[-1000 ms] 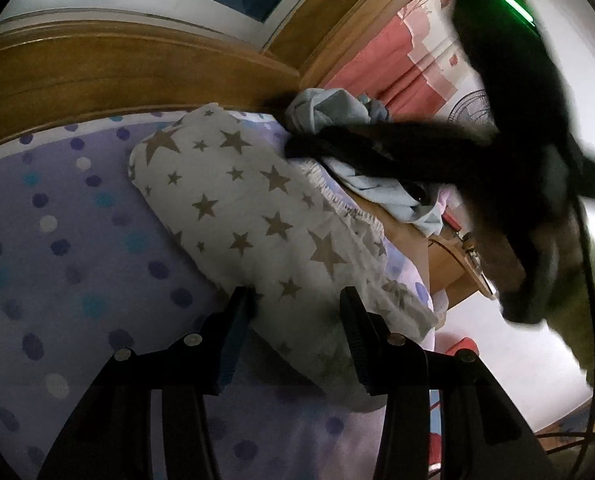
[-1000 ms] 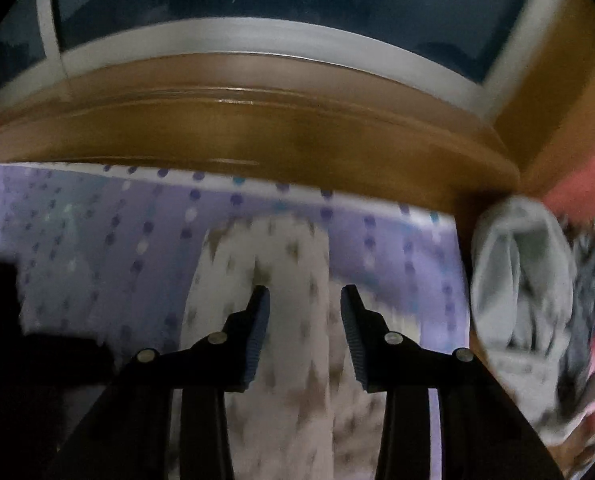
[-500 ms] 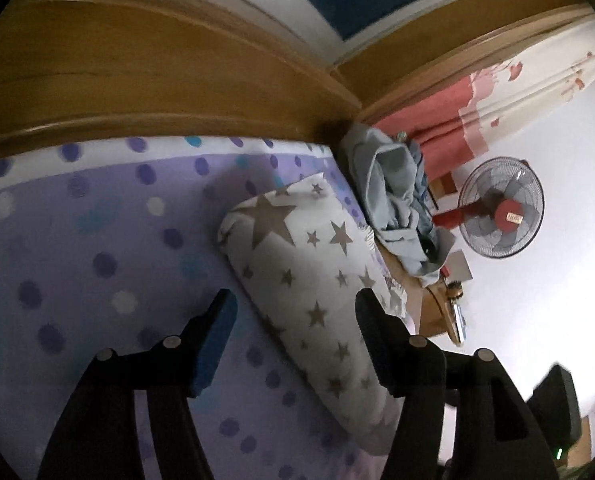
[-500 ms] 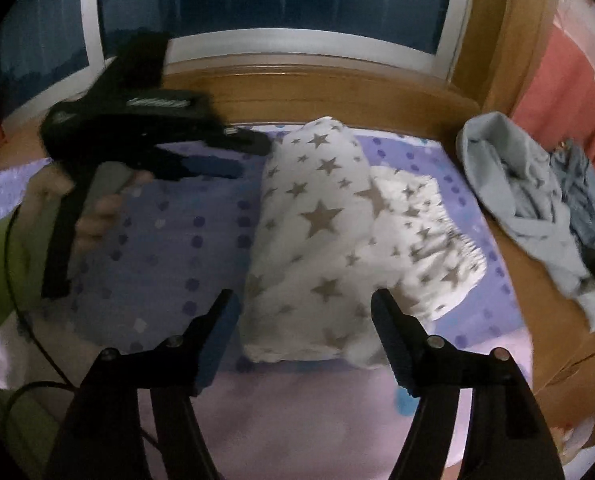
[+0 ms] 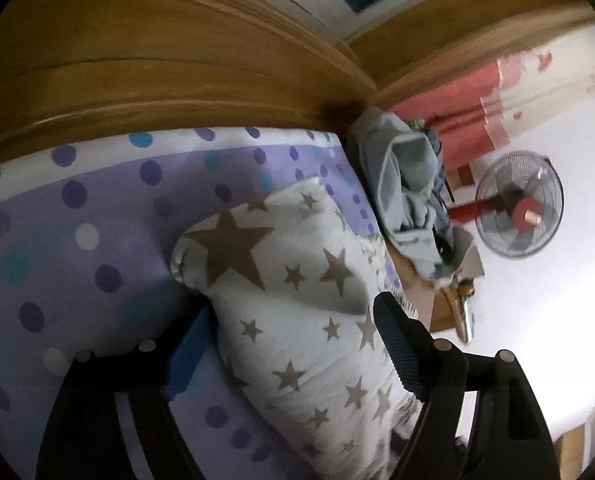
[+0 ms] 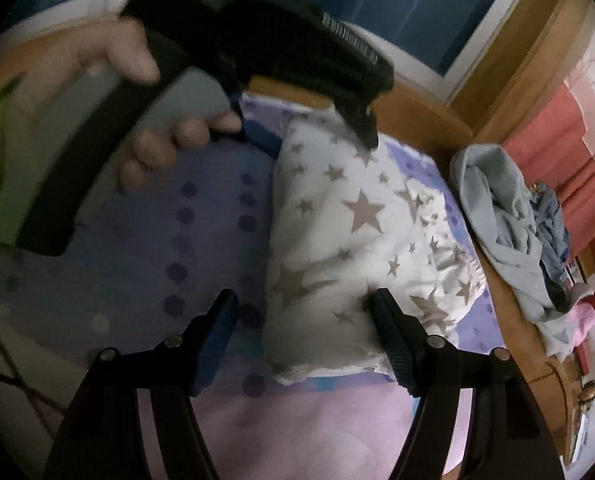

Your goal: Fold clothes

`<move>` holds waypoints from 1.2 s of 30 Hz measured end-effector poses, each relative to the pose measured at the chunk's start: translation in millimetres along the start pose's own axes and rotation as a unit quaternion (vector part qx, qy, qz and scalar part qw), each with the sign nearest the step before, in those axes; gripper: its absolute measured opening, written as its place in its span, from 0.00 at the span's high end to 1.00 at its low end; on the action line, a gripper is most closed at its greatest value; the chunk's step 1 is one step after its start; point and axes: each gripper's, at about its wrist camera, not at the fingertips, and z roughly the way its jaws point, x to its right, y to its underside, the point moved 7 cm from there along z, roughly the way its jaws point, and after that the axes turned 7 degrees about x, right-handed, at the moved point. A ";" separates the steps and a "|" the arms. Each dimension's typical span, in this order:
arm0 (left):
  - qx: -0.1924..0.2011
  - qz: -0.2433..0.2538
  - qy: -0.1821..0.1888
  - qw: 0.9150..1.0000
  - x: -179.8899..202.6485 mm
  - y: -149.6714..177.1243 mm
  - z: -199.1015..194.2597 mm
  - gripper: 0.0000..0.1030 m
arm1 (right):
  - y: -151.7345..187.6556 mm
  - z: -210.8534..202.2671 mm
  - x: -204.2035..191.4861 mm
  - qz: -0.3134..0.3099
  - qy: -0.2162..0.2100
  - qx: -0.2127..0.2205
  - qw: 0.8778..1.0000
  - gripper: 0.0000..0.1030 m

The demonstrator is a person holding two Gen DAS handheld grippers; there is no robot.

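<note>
I hold a claw in each hand. My left claw (image 5: 289, 340) is wide, and the star cloth (image 5: 297, 300) sits right between its two fingers. One finger is on the far side of the cloth and the other is tucked down by its near side, low on the purple dotted bed cover (image 5: 77, 208). The fingers are not squeezing.

My right claw (image 6: 303, 340) is wide too. The star cloth (image 6: 357, 240) lies just in front of it. One finger touches the near end of the cloth and the other hangs over bare cover. From here I can also see my left hand (image 6: 109, 80) gripping the left claw up at the far end of the cloth.

The star cloth looks like a fat, puffy bundle, long and already doubled over. I think both claws are set to take hold of it, one at each end. I cannot tell if it needs one more fold or is done and only wants moving. Either way, a grab must pinch all the layers, or the bundle may flop open.

Past my claws, off to the right, a pile of blue-grey clothes (image 6: 505, 216) lies on the wooden edge (image 6: 509, 312).
</note>
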 end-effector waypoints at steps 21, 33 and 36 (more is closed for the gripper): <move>0.044 0.107 -0.104 0.988 47.4 5.3 -63.8 0.73 | 8.6 -34.5 77.3 0.297 -0.190 0.073 0.933 0.76; -0.011 0.240 -0.093 0.966 120.4 -0.2 28.7 0.71 | 52.9 -0.1 151.5 0.443 -0.189 0.050 0.875 0.71; -0.027 0.246 -0.098 0.964 120.6 4.4 51.1 0.71 | 67.2 13.5 171.1 0.475 -0.176 0.039 0.861 0.63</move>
